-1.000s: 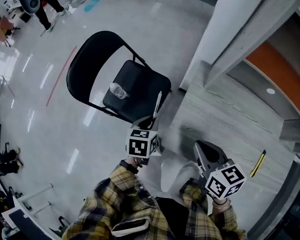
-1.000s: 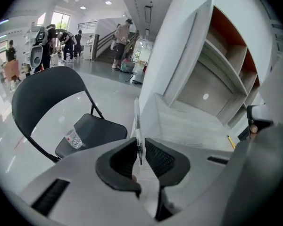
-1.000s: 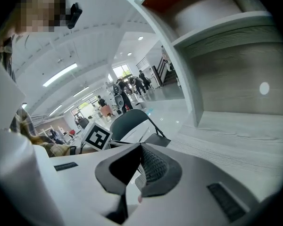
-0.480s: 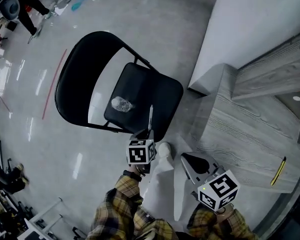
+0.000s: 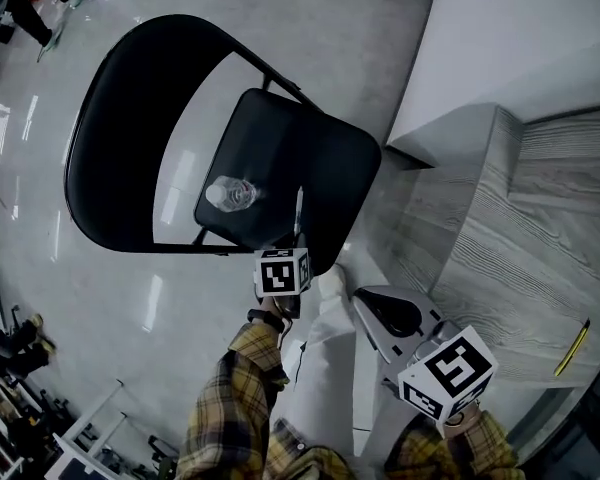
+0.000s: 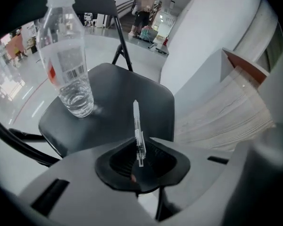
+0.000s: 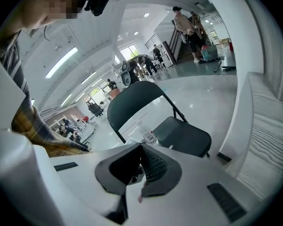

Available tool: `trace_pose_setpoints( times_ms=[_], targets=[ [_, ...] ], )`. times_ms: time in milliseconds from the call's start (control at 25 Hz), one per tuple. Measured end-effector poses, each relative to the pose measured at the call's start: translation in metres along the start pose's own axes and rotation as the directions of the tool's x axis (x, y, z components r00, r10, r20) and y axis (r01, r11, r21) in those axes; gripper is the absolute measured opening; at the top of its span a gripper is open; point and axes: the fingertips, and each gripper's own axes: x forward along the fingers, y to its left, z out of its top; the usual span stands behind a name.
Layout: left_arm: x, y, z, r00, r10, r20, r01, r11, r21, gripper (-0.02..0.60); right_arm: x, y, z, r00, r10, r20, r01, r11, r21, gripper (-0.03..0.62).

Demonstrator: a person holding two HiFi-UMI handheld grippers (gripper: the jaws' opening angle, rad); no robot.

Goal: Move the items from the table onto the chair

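A black folding chair [image 5: 320, 168] stands on the floor with a clear water bottle [image 5: 230, 194] upright on its seat. My left gripper [image 5: 294, 251] hangs over the seat's front part, shut on a thin white pen [image 5: 298, 211] that sticks out ahead of the jaws. In the left gripper view the pen [image 6: 137, 131] points at the seat [image 6: 113, 102], right of the bottle [image 6: 68, 65]. My right gripper [image 5: 365, 306] is shut and holds nothing, between chair and table. A yellow pen [image 5: 574, 346] lies on the grey wood-grain table [image 5: 500, 268].
A white wall block [image 5: 520, 48] rises behind the table, right of the chair. The glossy floor [image 5: 40, 268] spreads to the left. People stand far off [image 7: 186, 25], with equipment at the room's edges.
Both grippers have come down toward the chair. The left one, still gripping the white pen, now sits lower over the seat's front. The chair looks nearer and larger.
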Motion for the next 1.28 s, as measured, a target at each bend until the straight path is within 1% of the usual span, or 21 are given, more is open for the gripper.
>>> trace_pose_setpoints(
  times_ms=[160,320,480,720,800,880,1000,1040,1120,1160,1240,1280],
  targets=[
    [0.030,0.013,-0.010,0.999,0.009,-0.044,-0.009,1.000,-0.003,0.061,0.009,-0.008,-0.006,1.000,-0.008,0.003,0.007,1.000,0.023,0.017],
    [0.034,0.018,-0.011,0.998,0.012,-0.064,-0.012,1.000,-0.001,0.061,0.011,-0.006,-0.006,1.000,-0.009,-0.005,0.010,0.999,0.032,0.017],
    [0.035,0.019,-0.013,0.998,0.026,-0.049,-0.027,1.000,-0.014,0.064,0.011,-0.007,-0.004,1.000,-0.005,-0.009,0.006,1.000,0.023,0.017],
    [0.017,0.015,-0.008,1.000,0.016,-0.024,-0.017,0.999,-0.040,0.084,0.002,-0.001,0.008,1.000,-0.016,0.004,0.016,1.000,0.003,0.017],
    [0.002,0.014,-0.006,1.000,0.026,-0.001,-0.026,0.998,-0.054,0.084,-0.004,0.007,0.012,1.000,-0.011,0.003,0.011,1.000,-0.008,0.017],
    [-0.015,0.008,0.000,0.999,0.027,0.036,-0.024,0.996,-0.082,0.084,-0.014,0.015,0.019,1.000,-0.008,0.006,0.008,1.000,-0.025,0.017],
    [-0.043,-0.012,0.018,0.994,0.003,0.111,0.011,0.991,-0.130,0.083,-0.037,0.027,0.039,1.000,-0.010,0.028,0.012,0.998,-0.069,0.017],
    [-0.056,-0.020,0.024,0.990,-0.008,0.138,0.028,0.990,-0.140,0.080,-0.046,0.033,0.045,0.999,-0.012,0.039,0.015,0.996,-0.083,0.017],
    [-0.087,-0.039,0.030,0.982,-0.036,0.187,0.064,0.987,-0.146,0.037,-0.068,0.049,0.053,0.998,-0.016,0.060,0.021,0.995,-0.097,0.017],
    [-0.105,-0.050,0.032,0.976,-0.050,0.211,0.081,0.986,-0.142,0.026,-0.081,0.059,0.055,0.997,-0.019,0.069,0.026,0.995,-0.100,0.017],
    [-0.141,-0.075,0.040,0.962,-0.079,0.262,0.115,0.985,-0.127,0.006,-0.109,0.074,0.057,0.996,-0.027,0.086,0.036,0.994,-0.108,0.017],
    [-0.157,-0.088,0.046,0.952,-0.093,0.291,0.133,0.984,-0.119,0.006,-0.123,0.080,0.057,0.995,-0.029,0.095,0.040,0.992,-0.117,0.017]
  ],
)
